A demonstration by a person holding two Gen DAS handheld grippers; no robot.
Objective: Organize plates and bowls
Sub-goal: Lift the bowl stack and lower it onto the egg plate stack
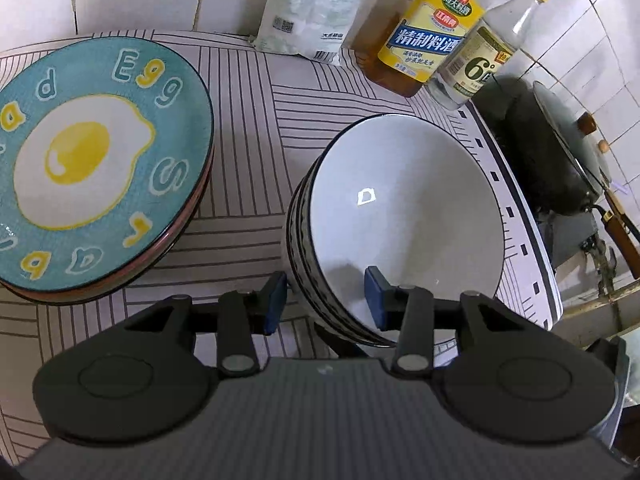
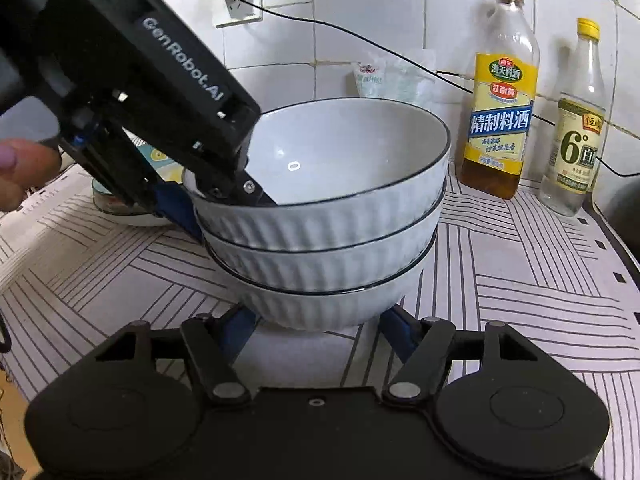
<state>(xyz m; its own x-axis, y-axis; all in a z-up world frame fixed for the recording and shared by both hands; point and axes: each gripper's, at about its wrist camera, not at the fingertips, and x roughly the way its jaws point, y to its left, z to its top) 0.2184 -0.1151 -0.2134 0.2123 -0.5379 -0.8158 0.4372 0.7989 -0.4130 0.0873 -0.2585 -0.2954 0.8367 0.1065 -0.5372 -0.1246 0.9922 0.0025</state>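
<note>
**Three stacked bowls gripped from two sides, plates already piled at left**

Three white ribbed ceramic bowls with thin dark rims (image 2: 332,240) sat nested in one stack on the striped grey-and-white counter covering (image 1: 248,128), about mid-counter. To the left of them, apart, lay the pile of plates topped by a teal plate printed with a fried egg and letters (image 1: 92,160); pinkish rims showed beneath it. That pile looked settled.

Left gripper (image 1: 326,300): the jaws straddled the near left wall of the bowl stack, one blue pad outside, one inside the top bowl. The gap was narrow. From the left wrist view I could not tell whether the pads pressed on the wall; the right wrist view showed the tool reaching over the rim, contact hidden. A person's fingers (image 2: 20,176) held that tool.

Right gripper (image 2: 320,326): the jaws stood fairly wide, one blue finger on either side of the foot of the bottom bowl. The tips were hidden behind the bowl, so contact could not be confirmed.

Behind, at right: a yellow-labelled bottle of amber cooking wine (image 2: 500,120), a clear bottle with a yellow cap (image 2: 576,136), and further right a dark wok with a lid (image 1: 560,152).

Judgement: the step in hand was securing the bowl stack, probably to shift it as one unit. The next move called for both grips firm before any lift, and level travel, since three nested glazed bowls could slip or tilt.
</note>
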